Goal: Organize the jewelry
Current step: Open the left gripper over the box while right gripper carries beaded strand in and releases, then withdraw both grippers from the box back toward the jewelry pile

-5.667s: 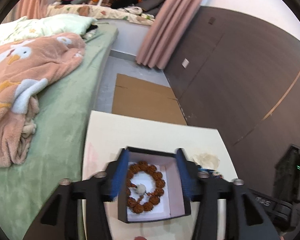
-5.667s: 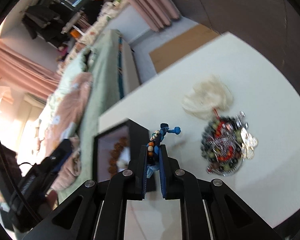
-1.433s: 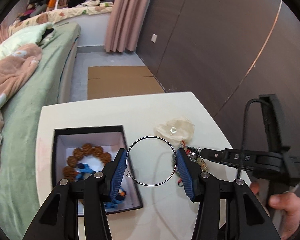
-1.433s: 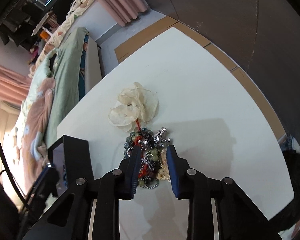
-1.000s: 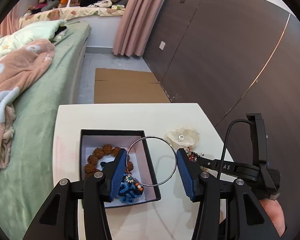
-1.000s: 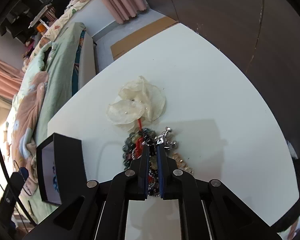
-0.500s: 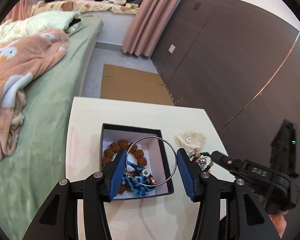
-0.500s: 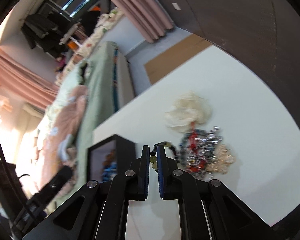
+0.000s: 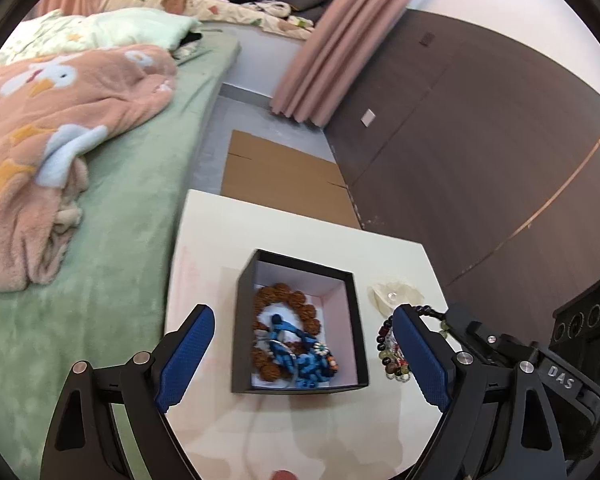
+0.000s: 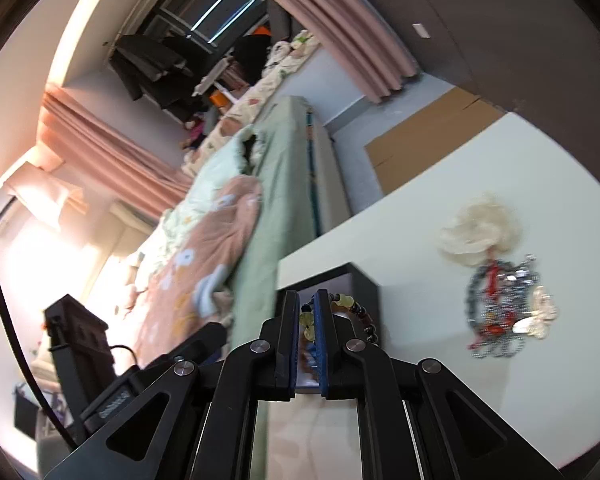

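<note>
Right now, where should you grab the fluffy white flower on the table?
Take the fluffy white flower by its outer petal edge, coming from above on the far side, away from the jewelry pile. It lies flat on the table, with a red cord running into the tangle.

Surface: white table [image 9: 300,236]
On it: black box [image 9: 242,320], cream fabric flower [image 10: 478,230], heap of bead and chain jewelry [image 10: 504,304] beside flower

Black box [image 9: 242,320] of bracelets (brown, blue), loose jewelry heap [image 10: 504,304] beside
</note>
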A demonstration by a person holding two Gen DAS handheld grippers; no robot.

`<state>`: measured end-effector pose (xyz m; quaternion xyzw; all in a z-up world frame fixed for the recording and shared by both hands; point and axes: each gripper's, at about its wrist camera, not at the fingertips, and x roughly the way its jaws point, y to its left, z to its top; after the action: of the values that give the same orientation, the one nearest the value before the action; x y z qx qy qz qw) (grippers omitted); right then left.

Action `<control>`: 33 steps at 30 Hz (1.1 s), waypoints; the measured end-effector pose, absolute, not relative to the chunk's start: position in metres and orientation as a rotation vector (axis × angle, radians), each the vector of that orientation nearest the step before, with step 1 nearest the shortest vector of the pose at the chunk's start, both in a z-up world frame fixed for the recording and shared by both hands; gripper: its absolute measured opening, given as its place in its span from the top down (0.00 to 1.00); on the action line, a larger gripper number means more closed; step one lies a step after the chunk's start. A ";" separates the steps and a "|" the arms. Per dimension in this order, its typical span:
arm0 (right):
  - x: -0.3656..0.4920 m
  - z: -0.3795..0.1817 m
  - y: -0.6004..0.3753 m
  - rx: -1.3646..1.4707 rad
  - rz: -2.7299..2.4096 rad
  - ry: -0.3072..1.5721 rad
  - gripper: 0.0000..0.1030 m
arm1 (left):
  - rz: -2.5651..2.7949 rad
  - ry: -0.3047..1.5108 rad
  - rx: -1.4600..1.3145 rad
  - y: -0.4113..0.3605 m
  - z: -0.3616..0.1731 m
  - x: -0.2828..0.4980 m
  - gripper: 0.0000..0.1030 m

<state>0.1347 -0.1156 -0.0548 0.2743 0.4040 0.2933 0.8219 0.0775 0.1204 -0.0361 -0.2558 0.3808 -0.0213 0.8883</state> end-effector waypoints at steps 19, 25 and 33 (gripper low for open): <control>0.134 -0.068 -0.125 0.613 0.557 0.907 0.21 | -0.024 0.703 -0.510 0.121 -0.030 0.059 0.12; 0.129 -0.065 -0.158 0.638 0.494 0.889 0.21 | -0.060 0.670 -0.413 0.090 -0.024 0.059 0.12; 0.137 -0.061 -0.184 0.664 0.449 0.889 0.21 | -0.130 0.712 -0.422 0.063 -0.028 0.073 0.12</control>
<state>0.1370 -0.1839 -0.0605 0.3123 0.4182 0.2113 0.8264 0.0727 0.0631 -0.0280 -0.2046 0.3458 -0.0632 0.9135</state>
